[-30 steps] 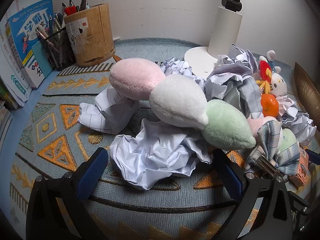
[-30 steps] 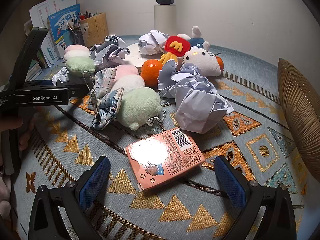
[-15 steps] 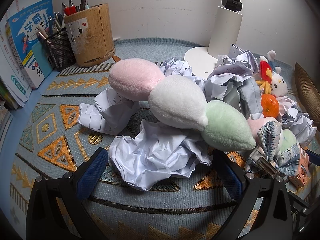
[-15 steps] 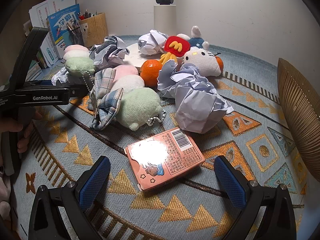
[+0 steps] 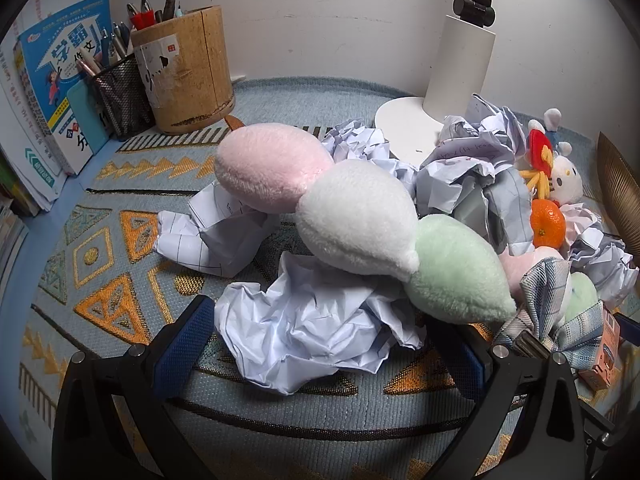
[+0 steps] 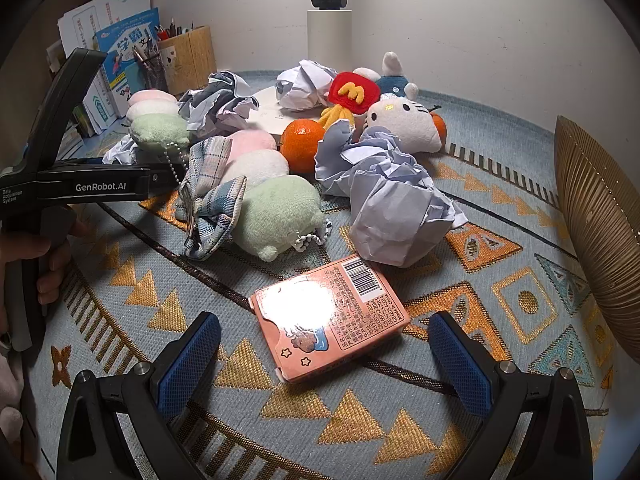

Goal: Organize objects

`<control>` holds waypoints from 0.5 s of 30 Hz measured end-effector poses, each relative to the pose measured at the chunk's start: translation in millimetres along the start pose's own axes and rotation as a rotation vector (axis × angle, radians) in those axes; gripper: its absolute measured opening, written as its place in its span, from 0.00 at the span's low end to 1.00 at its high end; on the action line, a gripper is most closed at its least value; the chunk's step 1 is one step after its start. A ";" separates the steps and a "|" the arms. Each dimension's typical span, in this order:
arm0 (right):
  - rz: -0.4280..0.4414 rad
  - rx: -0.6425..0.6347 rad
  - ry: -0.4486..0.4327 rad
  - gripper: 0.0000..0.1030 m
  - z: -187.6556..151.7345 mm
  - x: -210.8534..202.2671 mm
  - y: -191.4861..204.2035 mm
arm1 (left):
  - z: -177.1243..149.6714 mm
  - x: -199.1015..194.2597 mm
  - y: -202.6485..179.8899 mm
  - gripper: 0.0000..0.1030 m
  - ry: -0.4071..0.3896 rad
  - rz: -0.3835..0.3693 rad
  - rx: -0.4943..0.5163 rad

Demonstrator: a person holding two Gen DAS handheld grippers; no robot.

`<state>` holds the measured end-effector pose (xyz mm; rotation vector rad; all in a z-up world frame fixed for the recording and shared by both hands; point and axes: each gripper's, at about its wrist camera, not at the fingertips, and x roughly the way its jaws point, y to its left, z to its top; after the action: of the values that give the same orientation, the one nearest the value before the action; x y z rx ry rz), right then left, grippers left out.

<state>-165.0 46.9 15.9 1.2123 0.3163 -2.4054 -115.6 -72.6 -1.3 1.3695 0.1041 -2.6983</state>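
Nothing looks sorted yet, I judge. My left gripper (image 5: 324, 344) gapes wide and empty around a crumpled ball of white lined paper (image 5: 308, 324), under the pink, white and green plush dumpling string (image 5: 360, 224). My right gripper (image 6: 324, 360) spreads wide, empty, flanking the flat pink cardboard box (image 6: 328, 316) on the patterned blue mat (image 6: 500, 400).

Crumpled paper (image 5: 312, 328), three-colour plush (image 5: 356, 220) and pink box (image 6: 328, 316) lie scattered.
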 end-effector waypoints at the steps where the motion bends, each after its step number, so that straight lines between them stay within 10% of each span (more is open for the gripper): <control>1: 0.000 0.000 0.000 1.00 0.3 0.3 0.5 | -0.1 0.0 0.0 1.00 0.000 0.000 0.000; 15: -0.001 0.001 0.001 1.00 1.5 0.9 3.3 | 0.0 0.1 -0.3 1.00 0.000 0.001 0.000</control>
<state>-165.0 43.2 16.0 1.2139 0.3159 -2.4058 -115.8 -72.3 -1.4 1.3696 0.1040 -2.6977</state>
